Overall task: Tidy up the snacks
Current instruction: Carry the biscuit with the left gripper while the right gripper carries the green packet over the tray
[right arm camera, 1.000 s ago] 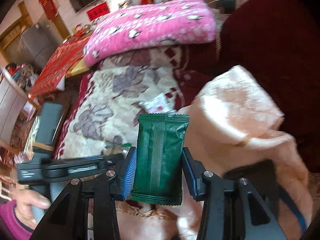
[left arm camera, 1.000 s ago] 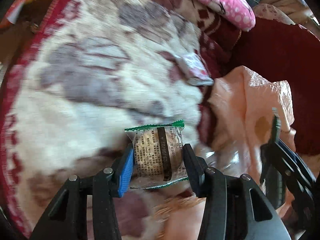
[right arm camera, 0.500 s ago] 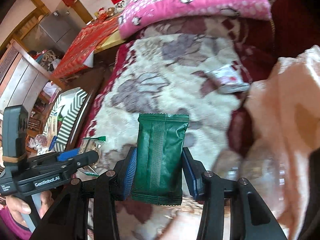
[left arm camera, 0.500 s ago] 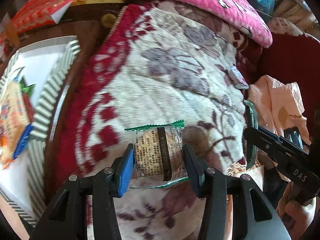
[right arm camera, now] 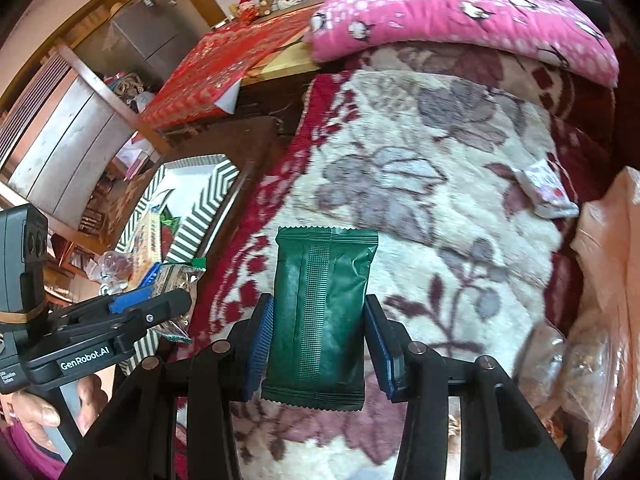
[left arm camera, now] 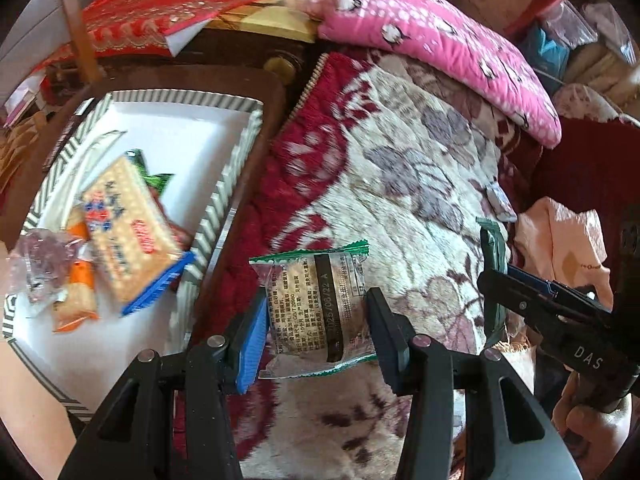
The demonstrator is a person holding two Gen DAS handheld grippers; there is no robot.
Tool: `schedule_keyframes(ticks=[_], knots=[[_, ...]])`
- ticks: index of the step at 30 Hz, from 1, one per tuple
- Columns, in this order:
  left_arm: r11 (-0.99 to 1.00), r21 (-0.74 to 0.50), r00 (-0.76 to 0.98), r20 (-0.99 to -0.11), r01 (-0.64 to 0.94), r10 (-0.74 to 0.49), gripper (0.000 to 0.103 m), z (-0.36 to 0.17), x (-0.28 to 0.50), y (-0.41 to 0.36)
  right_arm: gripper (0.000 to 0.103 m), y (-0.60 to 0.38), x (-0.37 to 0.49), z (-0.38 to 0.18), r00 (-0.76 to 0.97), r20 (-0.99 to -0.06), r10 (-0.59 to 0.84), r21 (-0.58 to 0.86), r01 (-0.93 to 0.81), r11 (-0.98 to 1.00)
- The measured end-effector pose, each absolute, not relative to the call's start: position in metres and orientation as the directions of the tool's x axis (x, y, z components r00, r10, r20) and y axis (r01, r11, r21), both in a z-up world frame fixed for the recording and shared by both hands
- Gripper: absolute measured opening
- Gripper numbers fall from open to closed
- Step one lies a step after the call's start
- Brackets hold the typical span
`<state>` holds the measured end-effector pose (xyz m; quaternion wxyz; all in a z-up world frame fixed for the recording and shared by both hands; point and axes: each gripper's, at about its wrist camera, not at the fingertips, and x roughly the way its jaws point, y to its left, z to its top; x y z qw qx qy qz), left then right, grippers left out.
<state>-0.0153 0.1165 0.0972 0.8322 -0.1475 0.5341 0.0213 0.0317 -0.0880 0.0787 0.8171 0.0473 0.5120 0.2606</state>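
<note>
Holding one snack in each gripper, with the tray off to the left.

Left gripper is closed on a clear pack with green edges, up over the blanket and just right of the striped tray. Right gripper is closed on a green pack, also over the blanket. I think the clear pack could slip, because the wrap is shiny and only its sides are pinched. It could also catch on the tray's rim or knock the cracker pack that leans over the rim. Both tools are close, so they might bump. One white pack on the blanket could be forgotten. Writing: "2025/08/22 A" on the clear pack, "DAS" on the right tool, "GenRobot.AI" on the left tool. Red and blue words on the cracker pack are too blurry to read.
</note>
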Motion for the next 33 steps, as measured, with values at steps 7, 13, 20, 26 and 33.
schedule_keyframes(ticks=[7,13,20,26,33], knots=[[0.944,-0.220,0.444,-0.891,-0.247,-0.092,0.047,0.101,-0.027,0.150,0.048,-0.051,0.028,0.082,0.319,-0.817,0.481,0.327,-0.430,0.841],[0.937,-0.194,0.467,-0.884,-0.292,-0.038,0.047,0.105,-0.038,0.176,0.048,-0.021,0.025,0.084,0.297,-0.825,0.481,0.306,-0.481,0.822],[0.925,-0.161,0.479,-0.878,-0.343,0.024,0.047,0.108,-0.051,0.205,0.048,0.011,0.020,0.087,0.281,-0.827,0.486,0.288,-0.532,0.796],[0.912,-0.149,0.475,-0.878,-0.382,0.056,0.047,0.108,-0.059,0.228,0.048,0.040,0.016,0.088,0.259,-0.834,0.487,0.269,-0.578,0.770],[0.898,-0.120,0.469,-0.877,-0.423,0.104,0.047,0.107,-0.069,0.248,0.049,0.075,0.010,0.089,0.232,-0.843,0.486,0.246,-0.636,0.732]])
